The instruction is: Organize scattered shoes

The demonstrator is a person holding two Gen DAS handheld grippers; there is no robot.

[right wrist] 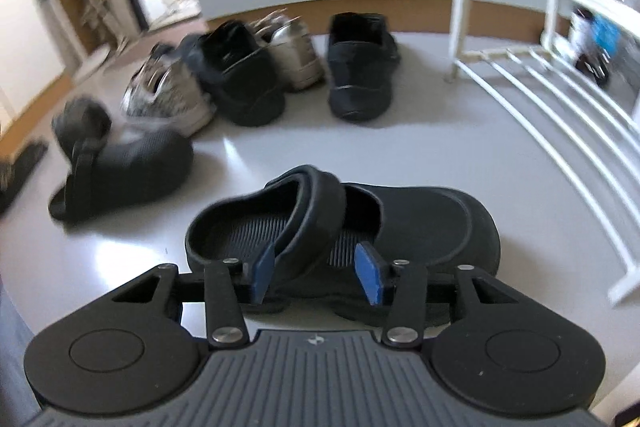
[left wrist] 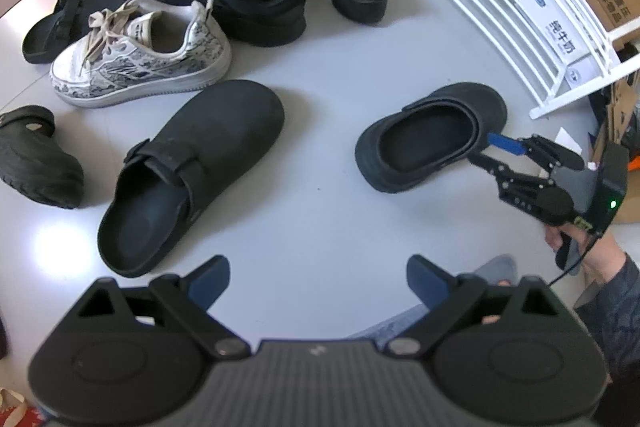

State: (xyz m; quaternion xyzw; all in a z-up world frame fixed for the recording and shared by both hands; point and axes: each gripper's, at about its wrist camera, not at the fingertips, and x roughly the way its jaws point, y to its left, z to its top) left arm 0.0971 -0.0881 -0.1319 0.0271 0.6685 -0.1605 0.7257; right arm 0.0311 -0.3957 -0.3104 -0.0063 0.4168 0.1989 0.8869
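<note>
Bright, even light with soft glare on the pale glossy floor (left wrist: pixel 340 187). Fisheye bending curves the edges. The right wrist view's left side is motion-blurred.

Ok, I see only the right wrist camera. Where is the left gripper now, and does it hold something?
Observer: The left gripper is open and holds nothing; it hangs over bare floor beside the heel of the big black mule.
Operator: Is any shoe hidden behind the patterned sneaker?
Observer: Yes, a black strap sandal lies just beyond it, touching or nearly touching it.
Operator: And the right gripper, seen from outside?
Observer: Its tips are at the side wall of the black clog; I cannot tell whether they press.
</note>
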